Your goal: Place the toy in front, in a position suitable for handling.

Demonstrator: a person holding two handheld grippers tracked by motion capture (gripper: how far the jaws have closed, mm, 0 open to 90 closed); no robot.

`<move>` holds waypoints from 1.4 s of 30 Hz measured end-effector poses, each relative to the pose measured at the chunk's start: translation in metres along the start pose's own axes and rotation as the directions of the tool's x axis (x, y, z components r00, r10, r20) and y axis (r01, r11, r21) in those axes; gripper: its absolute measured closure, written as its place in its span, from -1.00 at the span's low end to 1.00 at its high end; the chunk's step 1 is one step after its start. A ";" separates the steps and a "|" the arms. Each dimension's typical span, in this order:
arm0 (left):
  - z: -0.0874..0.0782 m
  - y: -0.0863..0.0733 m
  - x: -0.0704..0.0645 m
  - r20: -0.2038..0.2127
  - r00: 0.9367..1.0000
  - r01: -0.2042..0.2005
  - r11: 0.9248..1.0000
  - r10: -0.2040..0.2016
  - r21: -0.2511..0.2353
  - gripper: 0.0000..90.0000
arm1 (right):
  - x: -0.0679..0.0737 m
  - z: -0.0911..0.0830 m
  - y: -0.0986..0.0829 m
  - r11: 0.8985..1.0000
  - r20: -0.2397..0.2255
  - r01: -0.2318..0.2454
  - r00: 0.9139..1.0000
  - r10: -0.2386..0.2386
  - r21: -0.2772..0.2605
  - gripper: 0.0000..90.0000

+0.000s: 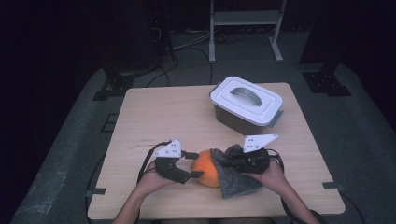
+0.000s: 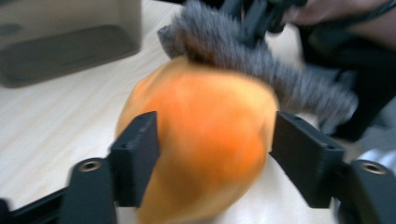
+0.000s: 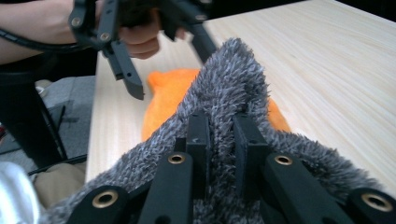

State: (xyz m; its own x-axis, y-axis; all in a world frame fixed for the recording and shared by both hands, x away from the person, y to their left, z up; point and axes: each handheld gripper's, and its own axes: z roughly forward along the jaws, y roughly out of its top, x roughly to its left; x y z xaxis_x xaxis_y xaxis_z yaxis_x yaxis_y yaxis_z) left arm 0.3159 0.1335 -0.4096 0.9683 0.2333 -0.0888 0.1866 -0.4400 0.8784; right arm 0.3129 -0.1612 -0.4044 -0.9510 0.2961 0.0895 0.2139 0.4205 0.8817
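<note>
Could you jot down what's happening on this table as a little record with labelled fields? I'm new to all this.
Surface: pale wooden table
Orange item: rounded orange fruit-like object near the table's front edge
Left tongs: jaws on either side of the orange object, appearing to grip it
Cloth: fuzzy grey cloth draped against the orange object's right side
Right tongs: shut, pinching a fold of the cloth
Apparent activity: wiping the orange object with the cloth
Also there: white lidded container with a handle, at the far right, lid on
</note>
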 end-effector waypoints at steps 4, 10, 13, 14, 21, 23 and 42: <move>0.007 -0.004 -0.004 -0.027 0.999 -0.042 0.998 0.043 0.057 -0.18 | 0.018 0.015 0.006 0.997 -0.026 0.074 0.997 -0.074 0.033 0.72; 0.003 -0.008 0.002 -0.034 0.999 -0.003 0.998 0.005 0.060 -0.13 | 0.002 0.003 -0.002 0.999 -0.011 0.024 1.000 -0.024 0.031 0.72; -0.001 -0.013 0.007 -0.029 0.999 0.020 0.998 -0.018 0.063 -0.13 | -0.005 -0.004 -0.012 0.999 0.008 -0.004 1.000 0.004 0.048 0.71; -0.002 -0.014 0.009 -0.029 0.999 0.026 0.998 -0.024 0.062 -0.13 | -0.007 -0.005 -0.016 0.999 0.011 -0.014 1.000 0.013 0.052 0.72; -0.005 -0.009 0.008 -0.013 1.000 0.008 1.000 -0.008 0.028 -0.40 | -0.002 -0.002 -0.013 0.999 0.026 0.012 1.000 -0.014 0.049 0.71; 0.001 -0.007 0.007 -0.014 1.000 0.010 1.000 -0.009 0.025 -0.55 | 0.001 0.002 -0.010 0.999 0.008 0.023 1.000 -0.023 0.035 0.71; -0.006 -0.016 0.014 -0.057 0.996 0.075 0.996 -0.073 0.048 -0.07 | -0.014 -0.005 -0.022 0.998 0.046 -0.037 0.998 0.035 0.057 0.71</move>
State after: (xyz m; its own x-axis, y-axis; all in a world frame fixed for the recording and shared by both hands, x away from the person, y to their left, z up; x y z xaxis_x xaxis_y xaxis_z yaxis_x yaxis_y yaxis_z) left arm 0.3259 0.1487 -0.4220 0.9412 0.3134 -0.1258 0.2669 -0.4622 0.8457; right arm 0.3202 -0.1792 -0.4228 -0.9316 0.3499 0.0985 0.2615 0.4572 0.8500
